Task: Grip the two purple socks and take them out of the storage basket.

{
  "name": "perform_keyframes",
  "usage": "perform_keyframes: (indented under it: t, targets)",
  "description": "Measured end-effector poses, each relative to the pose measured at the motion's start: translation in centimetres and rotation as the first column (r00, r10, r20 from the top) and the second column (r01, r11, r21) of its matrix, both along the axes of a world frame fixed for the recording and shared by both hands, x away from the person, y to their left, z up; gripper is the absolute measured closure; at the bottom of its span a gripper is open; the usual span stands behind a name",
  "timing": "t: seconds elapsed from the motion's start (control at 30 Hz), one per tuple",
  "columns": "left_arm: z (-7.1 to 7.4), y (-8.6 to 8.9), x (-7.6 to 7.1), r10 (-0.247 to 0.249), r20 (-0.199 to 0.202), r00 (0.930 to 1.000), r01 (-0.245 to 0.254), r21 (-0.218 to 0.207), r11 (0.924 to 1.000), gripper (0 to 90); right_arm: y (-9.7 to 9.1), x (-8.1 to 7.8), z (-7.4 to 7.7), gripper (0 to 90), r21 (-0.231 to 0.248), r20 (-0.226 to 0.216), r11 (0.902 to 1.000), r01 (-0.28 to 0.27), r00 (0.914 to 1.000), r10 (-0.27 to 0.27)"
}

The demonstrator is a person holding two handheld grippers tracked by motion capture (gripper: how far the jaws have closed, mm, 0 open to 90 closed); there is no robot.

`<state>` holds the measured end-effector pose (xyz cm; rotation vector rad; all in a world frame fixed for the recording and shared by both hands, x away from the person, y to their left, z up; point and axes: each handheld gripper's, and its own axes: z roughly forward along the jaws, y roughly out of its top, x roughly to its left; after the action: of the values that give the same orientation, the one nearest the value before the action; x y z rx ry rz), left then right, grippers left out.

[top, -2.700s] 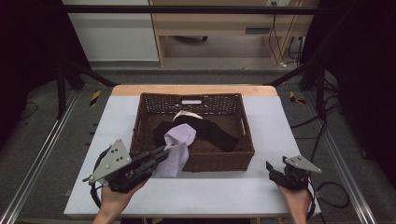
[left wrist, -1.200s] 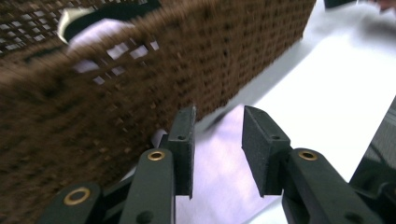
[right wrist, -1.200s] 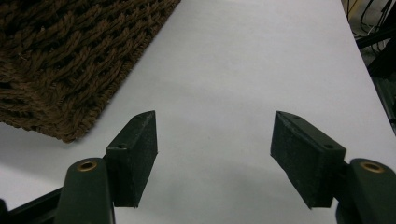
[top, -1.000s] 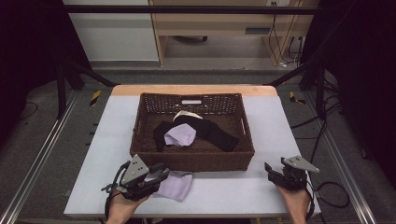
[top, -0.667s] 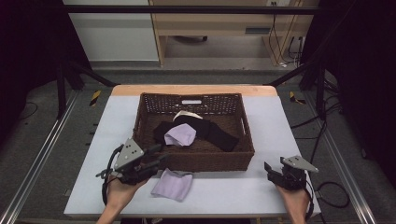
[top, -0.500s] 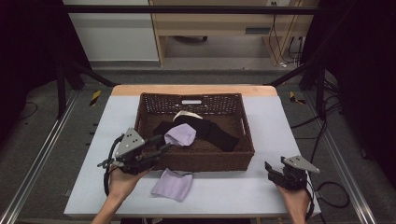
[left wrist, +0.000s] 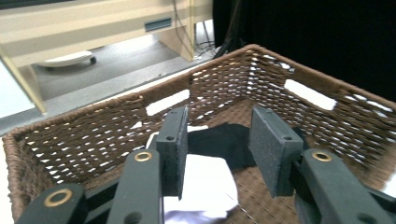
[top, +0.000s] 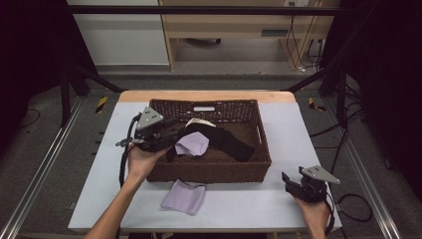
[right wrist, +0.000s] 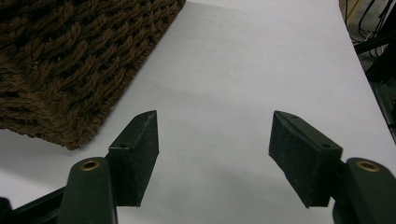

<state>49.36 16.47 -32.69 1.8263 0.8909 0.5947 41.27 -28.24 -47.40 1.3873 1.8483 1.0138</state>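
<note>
The left tongs [top: 171,142] hover open and empty over the left side of the wicker basket [top: 214,172], above a lavender cloth [top: 191,144] lying inside on black fabric [top: 229,142]. Another lavender cloth [top: 183,196] lies on the white worktop [top: 278,204] before the basket. The right tongs [top: 288,180] rest open at the right edge.

Rough woven wicker basket [top: 214,169]; soft lilac cloth [top: 183,196].
</note>
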Motion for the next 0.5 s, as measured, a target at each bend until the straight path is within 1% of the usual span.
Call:
perform_keyframes:
  t: [0.07, 0.17, 0.2, 0.23, 0.27, 0.3, 0.37, 0.5]
  targets:
    - [-0.3, -0.1, 0.9, 0.015, -0.011, 0.9998, -0.015, -0.004, 0.9999, 56.5, 0.0, 0.0, 0.0, 33.2, 0.002, -0.001, 1.0, 0.0, 1.0, 0.0]
    - [-0.9, -0.2, 2.2, 0.045, -0.008, 0.999, -0.044, 0.002, 0.999, 56.7, 0.1, 0.0, 0.0, 33.2, 0.0, -0.004, 1.0, -0.003, 1.0, 0.003]
    - [-1.1, -0.2, 2.6, 0.055, -0.01, 0.9985, -0.055, -0.002, 0.9985, 56.7, 0.1, 0.1, 0.0, 33.2, -0.002, -0.005, 1.0, -0.004, 1.0, 0.004]
    - [-1.3, -0.2, 2.9, 0.061, -0.005, 0.9981, -0.061, 0.001, 0.9981, 56.7, 0.1, 0.1, -0.1, 33.3, -0.002, -0.006, 1.0, -0.004, 1.0, 0.004]
    - [-1.5, -0.2, 3.3, 0.069, 0.003, 0.9976, -0.069, 0.007, 0.9976, 56.7, 0.1, 0.1, -0.1, 33.2, -0.001, -0.005, 1.0, -0.004, 1.0, 0.004]
    - [-1.8, -0.2, 3.7, 0.076, 0.003, 0.9971, -0.076, 0.019, 0.9969, 56.7, 0.1, 0.1, -0.1, 33.2, -0.001, -0.007, 1.0, -0.002, 1.0, 0.002]
    - [-2.4, -0.2, 4.5, 0.084, 0.0, 0.9965, -0.084, 0.028, 0.9961, 56.6, 0.1, 0.1, 0.0, 33.3, 0.0, -0.006, 1.0, -0.004, 1.0, 0.004]
    - [-3.5, -0.6, 5.6, 0.094, -0.023, 0.9953, -0.092, 0.061, 0.9939, 56.7, 0.0, 0.1, 0.0, 33.2, 0.002, -0.005, 1.0, -0.002, 1.0, 0.002]
